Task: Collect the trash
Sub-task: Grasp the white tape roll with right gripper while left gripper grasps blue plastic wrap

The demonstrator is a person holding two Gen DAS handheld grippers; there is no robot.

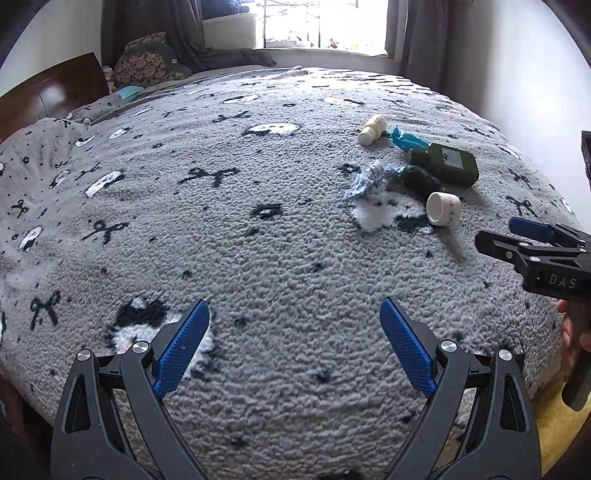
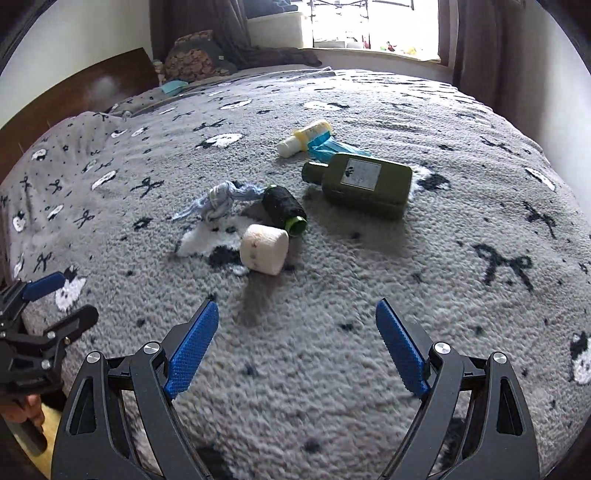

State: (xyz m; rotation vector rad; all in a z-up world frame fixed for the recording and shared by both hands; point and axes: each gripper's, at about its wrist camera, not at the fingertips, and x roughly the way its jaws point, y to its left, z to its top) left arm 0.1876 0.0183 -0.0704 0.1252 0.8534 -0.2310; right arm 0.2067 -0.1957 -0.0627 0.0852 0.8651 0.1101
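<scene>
Trash lies in a cluster on the grey patterned bedspread (image 2: 369, 295). It holds a white roll (image 2: 264, 249), a dark spool with a green end (image 2: 284, 209), a green flat bottle (image 2: 364, 184), a crumpled pale blue wrapper (image 2: 221, 203), a teal wrapper (image 2: 328, 148) and a small white and yellow bottle (image 2: 304, 137). My right gripper (image 2: 297, 347) is open and empty, a short way in front of the white roll. My left gripper (image 1: 293, 347) is open and empty over bare blanket, with the cluster (image 1: 417, 166) far ahead to its right. The right gripper also shows at the right edge of the left wrist view (image 1: 517, 240).
A wooden headboard (image 1: 51, 92) and pillows (image 1: 144, 62) are at the far left. A window (image 1: 325, 22) with dark curtains is behind the bed. The bed's right edge drops off near a white wall (image 1: 535, 110). The left gripper appears at the left edge of the right wrist view (image 2: 44, 314).
</scene>
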